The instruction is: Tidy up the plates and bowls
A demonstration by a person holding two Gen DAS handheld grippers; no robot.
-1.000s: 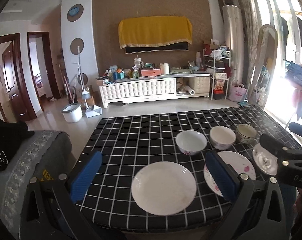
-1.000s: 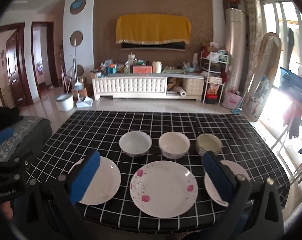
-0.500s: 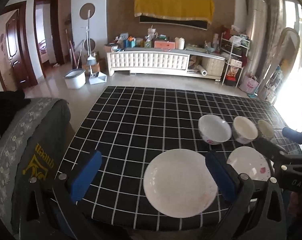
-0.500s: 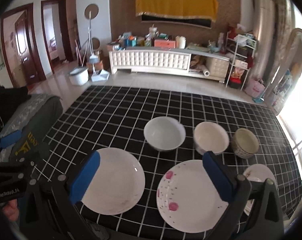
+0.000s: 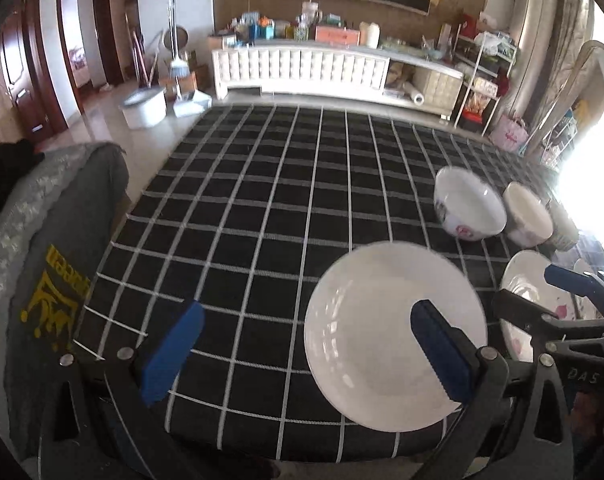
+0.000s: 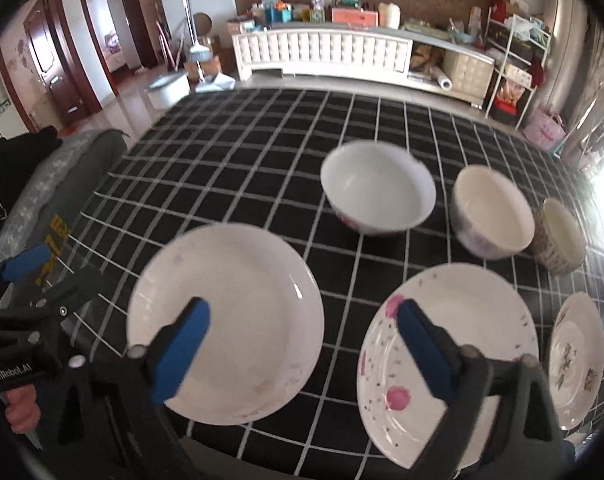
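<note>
Nearest the cameras, both tools hang above the near edge of the table (image 5: 261,184), which wears a black cloth gridded in white. The left gripper (image 5: 306,344) has its blue pads spread wide with nothing between them; its right pad overlaps the plain white plate (image 5: 382,320) in the picture. The right gripper (image 6: 302,344) is likewise wide apart and empty, one pad showing over the plain white plate (image 6: 237,304) and the other over the pink-flowered plate (image 6: 474,320).

The plates form the near row: the plain white one on the left, glossy and slightly dished; the pink-flowered one just beside it, speckled; and a small plate with a leaf motif (image 6: 578,356) at the right edge. Behind them stand three bowls, left to right: a white bowl with pink markings low on its side (image 6: 378,186), a cream bowl (image 6: 492,212) and a small patterned bowl (image 6: 560,236).

Only the right wrist view shows the small plate and patterned bowl clearly; in the left view, glare washes out that side. The left view shows more of the grey fabric with yellow lettering (image 5: 57,264) beside the table.

Beyond stands a white cabinet (image 6: 322,50).
</note>
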